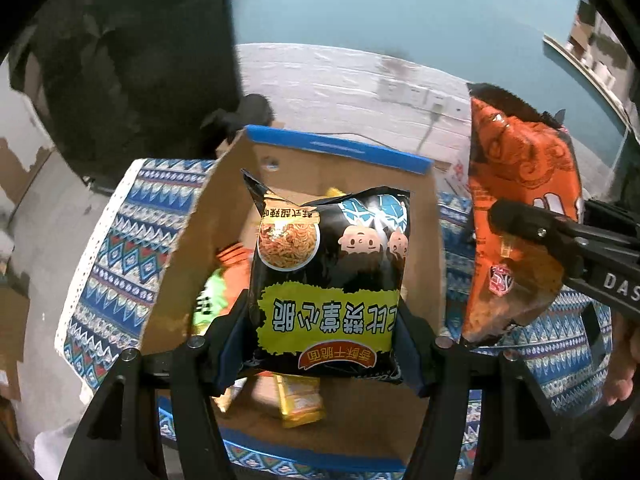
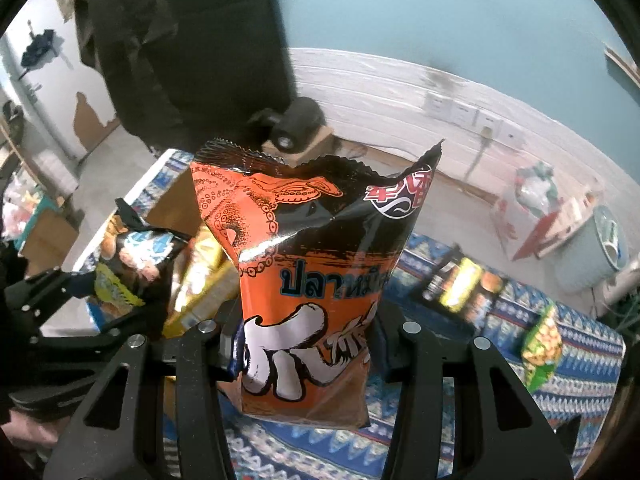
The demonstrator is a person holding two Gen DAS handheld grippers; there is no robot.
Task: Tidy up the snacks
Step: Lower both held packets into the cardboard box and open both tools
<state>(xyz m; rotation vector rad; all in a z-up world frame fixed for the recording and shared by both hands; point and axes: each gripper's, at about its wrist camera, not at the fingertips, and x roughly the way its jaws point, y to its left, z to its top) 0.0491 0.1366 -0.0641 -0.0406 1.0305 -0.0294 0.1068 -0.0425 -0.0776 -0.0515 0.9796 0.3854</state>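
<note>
Left wrist view. Left gripper (image 1: 324, 344) is clamped on the lower part of a black bag (image 1: 326, 276), one pad on each side edge. The bag stands upright between the fingers, long axis running away from the camera, print upside down from here. Directly behind and below it is the open box (image 1: 340, 152), cardboard with a blue rim. The bag hangs over the box mouth, inside the line of the walls as seen from this angle. Loose snacks already lie in the box: a yellow pack (image 1: 300, 400) near the front wall, green and orange ones to the left. The box sits on a patterned cloth (image 1: 120, 248). To the right, outside the box's right wall, the right gripper (image 1: 536, 236) pinches an orange bag (image 1: 520, 208), held tilted over the cloth, not over the box.

Right wrist view. Right gripper (image 2: 308, 344) is closed on the orange bag (image 2: 312, 272) at its lower third, jaws narrow. The bag is upright, long axis pointing away, top crumpled. The box lies to the left of this bag, mostly hidden behind the black bag (image 2: 136, 256) and the left gripper's frame. More snacks (image 2: 464, 284) lie on the cloth (image 2: 580, 360) well to the right.

Judgement: the black bag is the nearer to the drop, since it needs only a release or a short descent. The orange bag must travel left across the box's right wall first, and the left gripper would stand in that path until it clears.
</note>
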